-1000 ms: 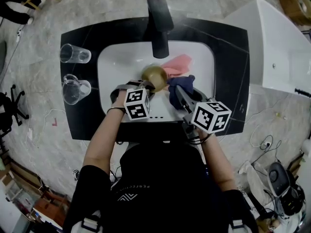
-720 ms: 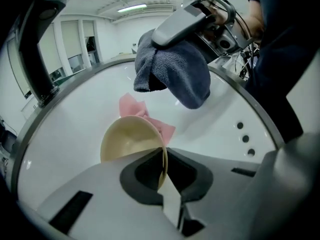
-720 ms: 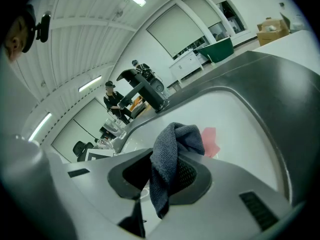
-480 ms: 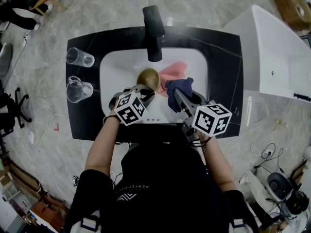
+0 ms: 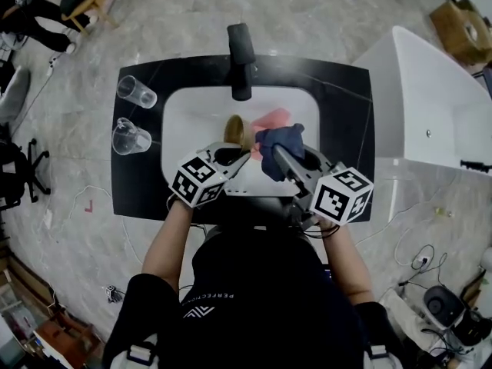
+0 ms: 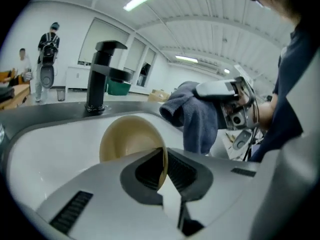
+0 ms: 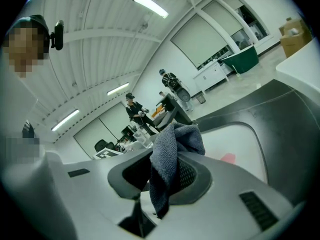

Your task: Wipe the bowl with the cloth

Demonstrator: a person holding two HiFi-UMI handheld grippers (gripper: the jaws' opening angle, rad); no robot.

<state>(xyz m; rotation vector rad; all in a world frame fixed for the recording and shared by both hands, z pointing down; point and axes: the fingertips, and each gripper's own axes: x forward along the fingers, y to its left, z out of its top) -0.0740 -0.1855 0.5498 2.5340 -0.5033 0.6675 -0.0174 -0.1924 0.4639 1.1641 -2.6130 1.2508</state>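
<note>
My left claw [image 6: 165, 166] is clamped on only the thin rim of the empty bowl [image 6: 127, 139], tipped on edge over the sink [image 5: 181, 121], so a hard wipe could twist it loose. My right claw [image 7: 162, 179] pinches a fold of the blue cloth [image 7: 172, 144], which might pull out. A pink rag [image 5: 273, 118] lies in the sink, and both glasses [image 5: 135, 91] at the worktop's left edge look empty.

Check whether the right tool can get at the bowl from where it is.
Probably yes. The left tool holds the bowl by its rim, tipped up over the sink; the right tool, shut on the blue cloth, sits just beside it with nothing between.
</note>
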